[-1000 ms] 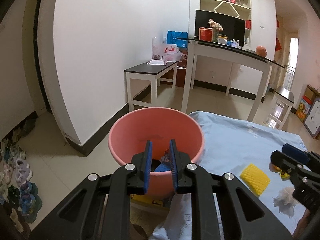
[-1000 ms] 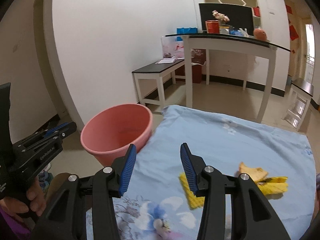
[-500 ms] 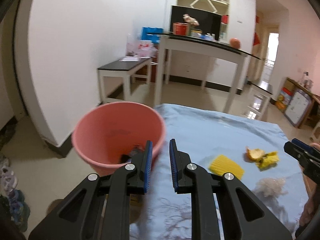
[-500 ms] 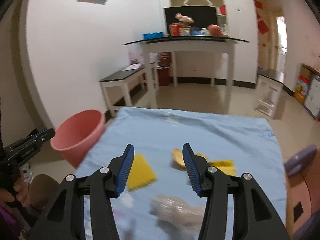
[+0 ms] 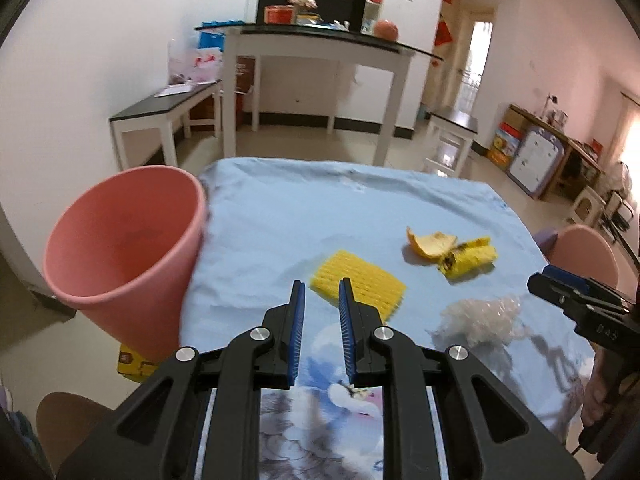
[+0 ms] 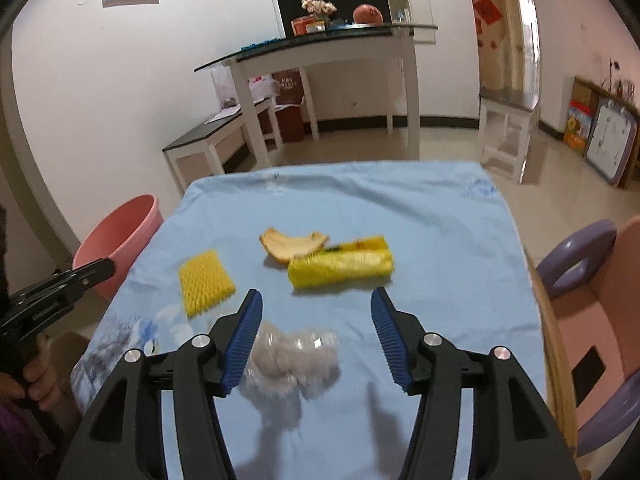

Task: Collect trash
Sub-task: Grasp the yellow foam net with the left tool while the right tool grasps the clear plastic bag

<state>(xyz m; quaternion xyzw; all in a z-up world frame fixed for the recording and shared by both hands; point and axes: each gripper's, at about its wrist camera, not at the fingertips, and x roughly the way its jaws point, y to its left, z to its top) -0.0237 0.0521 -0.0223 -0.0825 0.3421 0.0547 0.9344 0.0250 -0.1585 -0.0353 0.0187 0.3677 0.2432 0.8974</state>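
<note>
Hovering above the blue tablecloth (image 5: 280, 232), the left gripper (image 5: 321, 292) holds nothing, jaws narrowly parted; yellow foam net (image 5: 357, 289) just ahead, pink bin (image 5: 120, 256) left.

The right gripper (image 6: 316, 304) gapes wide, crumpled plastic wrap (image 6: 292, 354) between its fingers, yellow wrapper (image 6: 340, 267) ahead.

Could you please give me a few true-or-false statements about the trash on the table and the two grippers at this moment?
1. The right gripper is open and empty. True.
2. The crumpled plastic wrap lies inside the pink bucket. False: it lies on the blue cloth.
3. The orange peel lies next to the yellow wrapper. True.
4. The left gripper grips the yellow foam net. False: it holds nothing.
</note>
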